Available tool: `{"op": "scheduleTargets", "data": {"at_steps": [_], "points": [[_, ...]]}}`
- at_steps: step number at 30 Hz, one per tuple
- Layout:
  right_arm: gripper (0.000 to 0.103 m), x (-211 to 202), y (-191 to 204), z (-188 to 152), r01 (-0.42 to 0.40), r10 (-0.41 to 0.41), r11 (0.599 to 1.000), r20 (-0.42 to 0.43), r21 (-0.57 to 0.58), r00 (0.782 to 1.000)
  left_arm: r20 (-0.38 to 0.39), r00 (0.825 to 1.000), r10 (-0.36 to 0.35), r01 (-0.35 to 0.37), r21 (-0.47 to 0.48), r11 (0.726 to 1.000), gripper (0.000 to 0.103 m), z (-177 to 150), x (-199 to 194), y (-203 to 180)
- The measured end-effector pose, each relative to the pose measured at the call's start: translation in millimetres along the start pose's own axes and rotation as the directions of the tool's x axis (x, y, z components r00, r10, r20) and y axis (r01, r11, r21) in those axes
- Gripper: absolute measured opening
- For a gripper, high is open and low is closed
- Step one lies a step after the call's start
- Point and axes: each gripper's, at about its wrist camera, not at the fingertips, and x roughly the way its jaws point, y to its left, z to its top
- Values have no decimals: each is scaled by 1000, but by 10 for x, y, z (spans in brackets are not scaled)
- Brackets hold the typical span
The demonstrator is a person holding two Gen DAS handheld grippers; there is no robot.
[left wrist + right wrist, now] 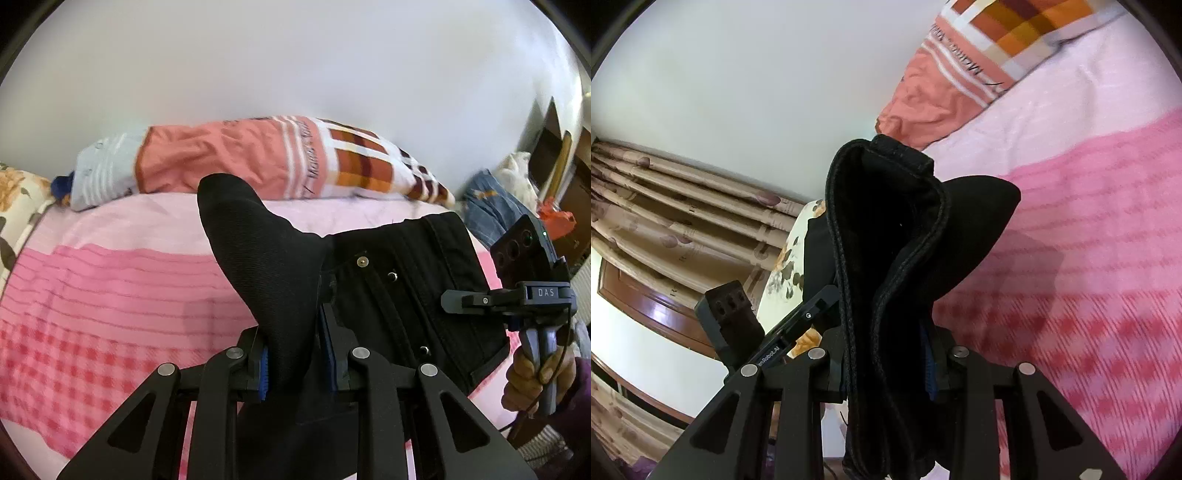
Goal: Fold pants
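The left gripper [301, 363] has its jaws clamped on a bunched fold of the black pants [388, 280], held up over the pink checked bedspread [92, 295]. A striped orange pillow [236, 158] lies behind. The right gripper [886, 363] pinches the pants' stitched waistband [886, 221] tight between its jaws.

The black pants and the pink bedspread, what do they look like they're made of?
The pants: apparently heavy matte woven cotton, denim-like, given thick stitched seams and metal rivets. The bedspread: likely soft woven or brushed cloth, with woven-looking stripes and checks; its fibre is unclear.
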Motion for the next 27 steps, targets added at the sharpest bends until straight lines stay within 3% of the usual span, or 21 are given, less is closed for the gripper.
{"op": "scheduleTargets", "data": {"at_steps": [11, 27], "points": [[29, 572, 101, 480, -14, 14, 1000, -16, -18, 1000, 32, 997, 76, -75, -30, 997, 23, 309, 147, 640], [29, 1172, -66, 954, 3, -4, 1000, -52, -24, 999, 25, 989, 146, -144, -59, 988, 23, 542, 495, 1209]]}}
